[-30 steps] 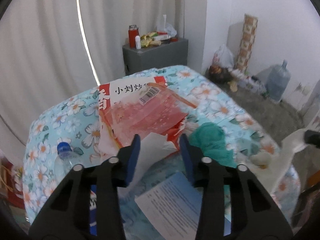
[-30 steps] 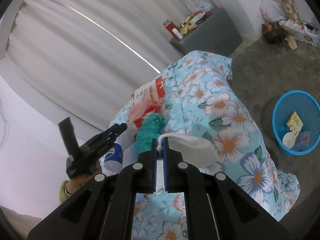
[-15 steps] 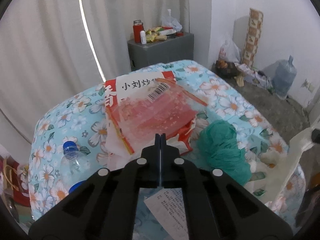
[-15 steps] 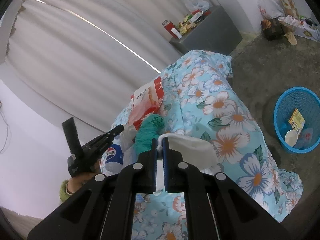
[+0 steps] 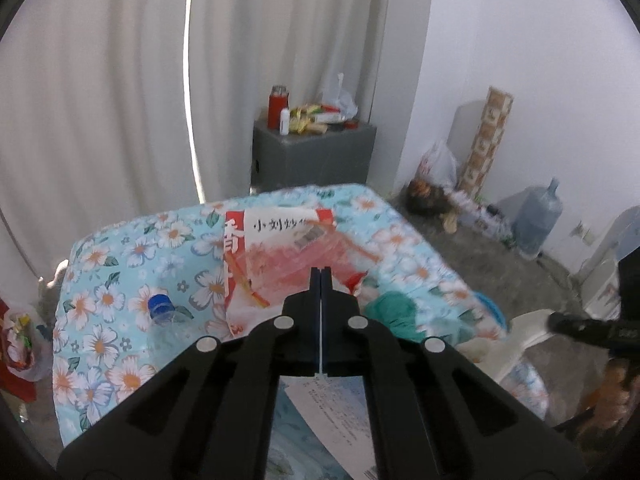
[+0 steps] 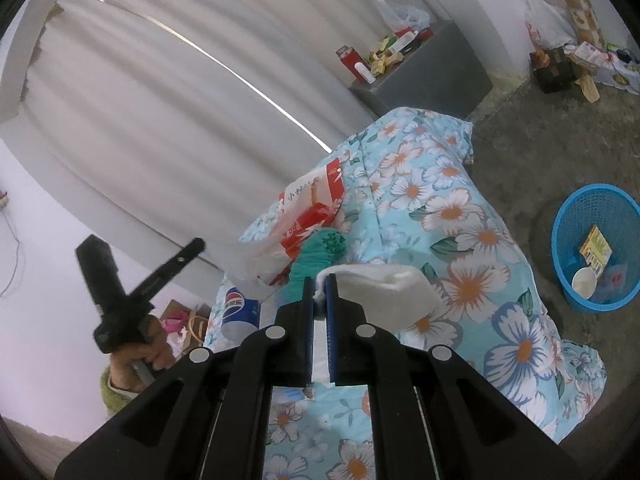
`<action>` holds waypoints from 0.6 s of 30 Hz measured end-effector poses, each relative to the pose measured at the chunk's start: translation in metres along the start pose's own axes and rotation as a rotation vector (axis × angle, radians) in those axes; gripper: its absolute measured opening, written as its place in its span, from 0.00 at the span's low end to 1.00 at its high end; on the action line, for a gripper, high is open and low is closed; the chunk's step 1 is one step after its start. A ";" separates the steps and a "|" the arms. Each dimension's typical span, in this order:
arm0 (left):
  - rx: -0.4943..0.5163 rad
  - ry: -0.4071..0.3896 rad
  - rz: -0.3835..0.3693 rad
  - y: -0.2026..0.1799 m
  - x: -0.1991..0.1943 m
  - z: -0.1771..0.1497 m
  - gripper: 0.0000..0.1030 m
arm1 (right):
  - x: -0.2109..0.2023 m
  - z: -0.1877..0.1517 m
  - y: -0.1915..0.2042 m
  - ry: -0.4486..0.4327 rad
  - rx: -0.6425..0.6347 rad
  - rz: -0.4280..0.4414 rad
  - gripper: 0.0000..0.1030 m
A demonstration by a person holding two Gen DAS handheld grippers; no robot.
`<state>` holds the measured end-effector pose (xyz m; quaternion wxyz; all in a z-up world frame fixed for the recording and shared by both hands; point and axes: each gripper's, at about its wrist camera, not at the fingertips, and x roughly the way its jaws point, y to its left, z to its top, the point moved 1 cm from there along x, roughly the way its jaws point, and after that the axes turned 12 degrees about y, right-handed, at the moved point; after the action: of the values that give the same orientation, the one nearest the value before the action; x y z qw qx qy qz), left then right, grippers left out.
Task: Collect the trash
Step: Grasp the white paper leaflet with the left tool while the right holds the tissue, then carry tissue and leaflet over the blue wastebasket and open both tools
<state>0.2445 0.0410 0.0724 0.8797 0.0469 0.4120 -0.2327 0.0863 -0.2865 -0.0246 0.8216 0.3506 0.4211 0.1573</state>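
The white curtain [image 5: 100, 92] covered the far wall. In front of it stood the bench [image 6: 452, 216], covered with a light-blue cloth printed with white flowers. A grey cabinet [image 5: 312, 156] stood behind the bench and carried a red flask [image 5: 277, 106]; any label on the flask was too small to read. A blue basket [image 6: 592, 189] stood on the floor, well apart from the bench, with a yellow packet [image 6: 596, 249] and a paper cup [image 6: 584, 282] in it. The print on the packet was not legible.

A red-and-white plastic bag [image 5: 288, 264] lay on the bench. Its white panel read "小刘炒"; the barcode sticker beside the writing was blurred. A green bundle [image 5: 394, 312] lay just beside the bag. A clear bottle [image 6: 240, 312] with a blue cap lay near the bench edge and showed the Pepsi emblem on its blue label.

My right hand-held gripper [image 6: 320, 280] was clamped on a white tissue [image 6: 380, 284], with only a narrow gap between the jaws, above the bench. My left hand-held gripper [image 5: 321, 276] was fully closed on the edge of a printed sheet [image 5: 340, 408], which hung below it over the bench. The text on the sheet was too fine to read.
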 end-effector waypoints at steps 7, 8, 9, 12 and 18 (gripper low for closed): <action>-0.017 -0.058 -0.051 -0.005 -0.038 -0.002 0.00 | -0.009 -0.004 0.010 -0.019 -0.023 0.014 0.06; -0.015 -0.065 -0.057 -0.007 -0.042 -0.002 0.00 | -0.011 -0.005 0.011 -0.023 -0.026 0.016 0.06; -0.011 -0.073 -0.064 -0.010 -0.047 -0.002 0.00 | -0.014 -0.006 0.013 -0.030 -0.029 0.018 0.06; 0.008 -0.093 -0.075 -0.018 -0.058 -0.002 0.00 | -0.024 -0.008 0.018 -0.057 -0.045 0.023 0.06; 0.052 -0.143 -0.106 -0.040 -0.079 0.004 0.00 | -0.043 -0.011 0.020 -0.103 -0.052 0.022 0.06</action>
<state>0.1858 0.0334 0.1382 0.8919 0.0313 0.3437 -0.2921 0.0524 -0.2911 0.0106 0.8493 0.3414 0.3701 0.1588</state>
